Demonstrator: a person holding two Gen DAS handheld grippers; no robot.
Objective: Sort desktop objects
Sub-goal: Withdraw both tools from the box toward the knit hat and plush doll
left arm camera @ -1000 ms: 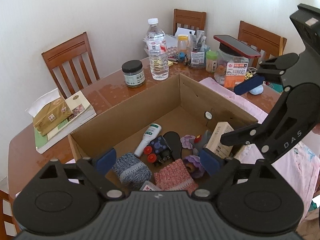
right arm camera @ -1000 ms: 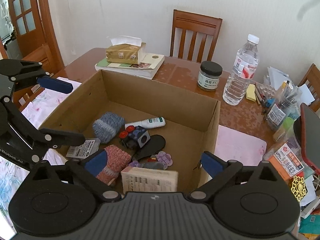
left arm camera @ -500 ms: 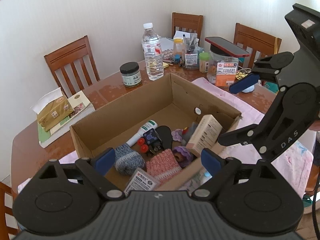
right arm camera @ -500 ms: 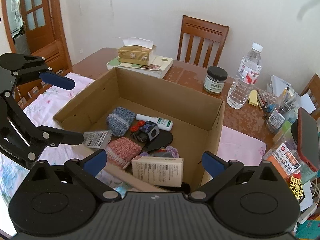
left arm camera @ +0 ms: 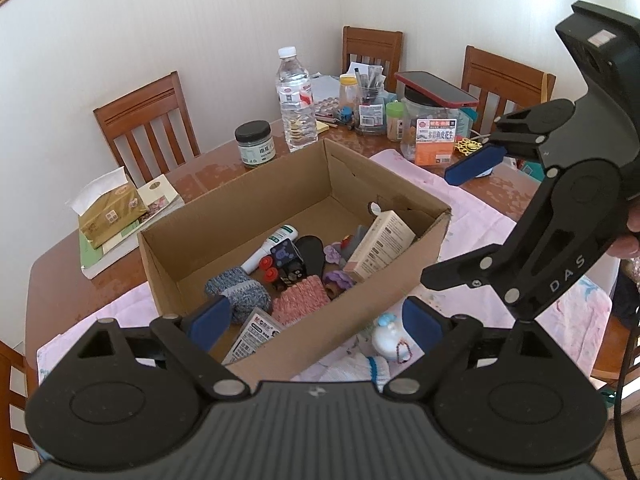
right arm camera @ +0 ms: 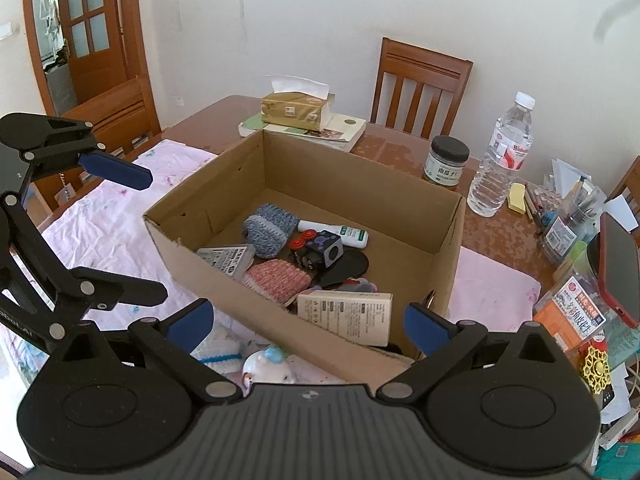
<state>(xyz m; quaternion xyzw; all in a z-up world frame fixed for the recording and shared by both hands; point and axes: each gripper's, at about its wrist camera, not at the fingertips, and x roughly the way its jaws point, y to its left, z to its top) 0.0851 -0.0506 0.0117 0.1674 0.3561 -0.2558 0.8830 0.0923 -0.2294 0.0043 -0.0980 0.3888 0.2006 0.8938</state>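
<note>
Both tools hang over the near side of the box (left arm camera: 308, 184), and both stand wide with nothing between the pads: the left tool (left arm camera: 316, 320) gapes over the near wall, the right tool (right arm camera: 308, 322) likewise from the other corner. The sorted goods sit in the box already: blue knit roll (left arm camera: 236, 294), pink knit piece (left arm camera: 302, 304), white tube (left arm camera: 270, 250), the cube toy (left arm camera: 288, 262) and a tan carton (left arm camera: 378, 246) leaning at 3 o'clock inside.

What looks left over lies outside, on the pink cloth (left arm camera: 472, 216) just below the near wall at 6 o'clock: a small white toy (left arm camera: 386, 338) with a blue top, and beside it a white knit thing (right arm camera: 218, 350) edged in blue.

My read: the toy is the next pick. Do it well by dropping one tool straight over it, pads either side of the round body, clear of the cardboard wall and of the bead loop (left arm camera: 404, 350) beside it. Keep the other tool back, since the two sit close. Close gently; a round, smooth body may squirt out.
</note>
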